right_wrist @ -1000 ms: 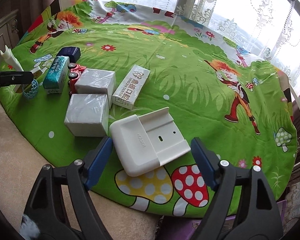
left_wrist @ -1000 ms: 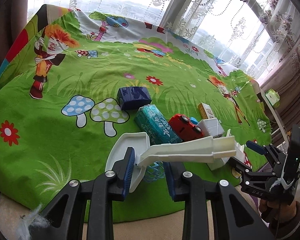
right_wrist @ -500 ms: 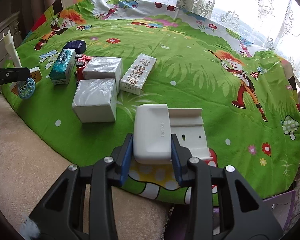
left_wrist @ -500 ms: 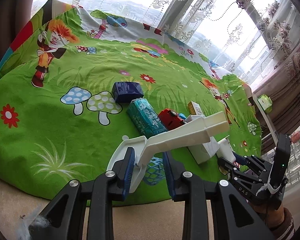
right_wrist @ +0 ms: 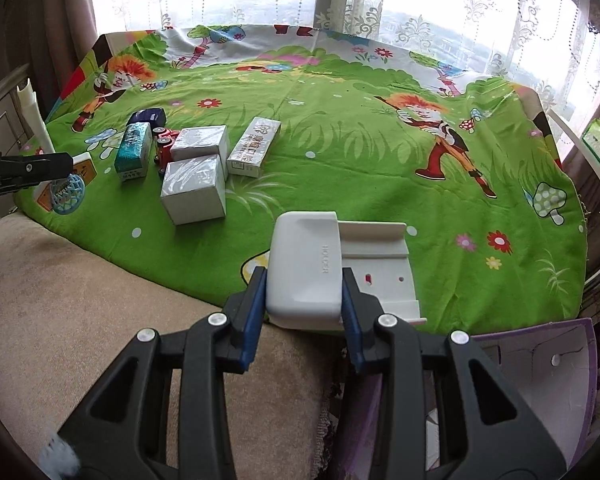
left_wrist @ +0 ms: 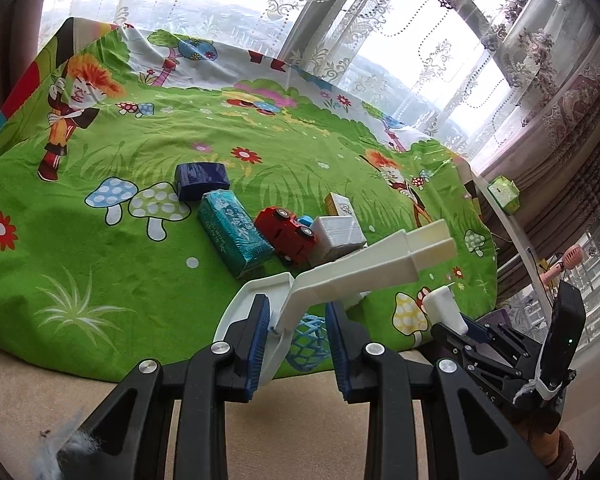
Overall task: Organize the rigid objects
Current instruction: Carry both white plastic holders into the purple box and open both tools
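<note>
Plastic, stiff and probably light, is judged to make up both held pieces. The white holder (right_wrist: 306,268) is clamped by its rounded body between the right tongs (right_wrist: 304,304), low in the frame's centre. The white scoop (left_wrist: 352,276) is pinched at its thin wall by the left tongs (left_wrist: 296,332), its handle projecting toward the right.
</note>
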A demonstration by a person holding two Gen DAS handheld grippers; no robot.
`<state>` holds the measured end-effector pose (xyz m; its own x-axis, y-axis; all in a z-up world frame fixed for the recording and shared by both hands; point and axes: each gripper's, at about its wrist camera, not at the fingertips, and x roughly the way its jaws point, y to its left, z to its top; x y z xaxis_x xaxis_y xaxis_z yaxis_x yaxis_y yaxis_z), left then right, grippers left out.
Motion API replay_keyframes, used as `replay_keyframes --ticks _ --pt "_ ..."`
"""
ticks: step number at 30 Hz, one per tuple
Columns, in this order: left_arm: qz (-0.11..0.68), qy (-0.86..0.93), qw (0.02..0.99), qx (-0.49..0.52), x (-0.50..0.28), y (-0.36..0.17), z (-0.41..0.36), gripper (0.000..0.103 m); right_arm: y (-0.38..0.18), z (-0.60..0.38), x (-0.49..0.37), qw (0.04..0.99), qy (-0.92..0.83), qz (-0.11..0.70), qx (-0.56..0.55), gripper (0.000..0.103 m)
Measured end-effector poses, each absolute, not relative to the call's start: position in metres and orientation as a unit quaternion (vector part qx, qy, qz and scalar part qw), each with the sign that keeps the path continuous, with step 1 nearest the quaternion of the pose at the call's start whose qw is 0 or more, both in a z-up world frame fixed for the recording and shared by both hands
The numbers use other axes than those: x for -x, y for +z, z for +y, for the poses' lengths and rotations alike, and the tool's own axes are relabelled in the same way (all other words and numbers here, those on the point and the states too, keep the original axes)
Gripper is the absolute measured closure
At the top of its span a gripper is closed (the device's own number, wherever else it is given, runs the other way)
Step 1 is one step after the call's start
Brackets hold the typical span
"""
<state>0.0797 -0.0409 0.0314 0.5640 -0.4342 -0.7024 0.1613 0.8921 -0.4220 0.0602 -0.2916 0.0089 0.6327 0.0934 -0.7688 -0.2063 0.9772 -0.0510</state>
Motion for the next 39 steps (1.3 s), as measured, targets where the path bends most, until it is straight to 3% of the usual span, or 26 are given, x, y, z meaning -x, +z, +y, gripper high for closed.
replay_keyframes --ticks 39 --pt "0.438 -0.411 0.798 0.046 -0.047 0.053 -0.274 0.073 0.029 -0.497 0.018 0.898 -0.121 0.417 -0.078 0.063"
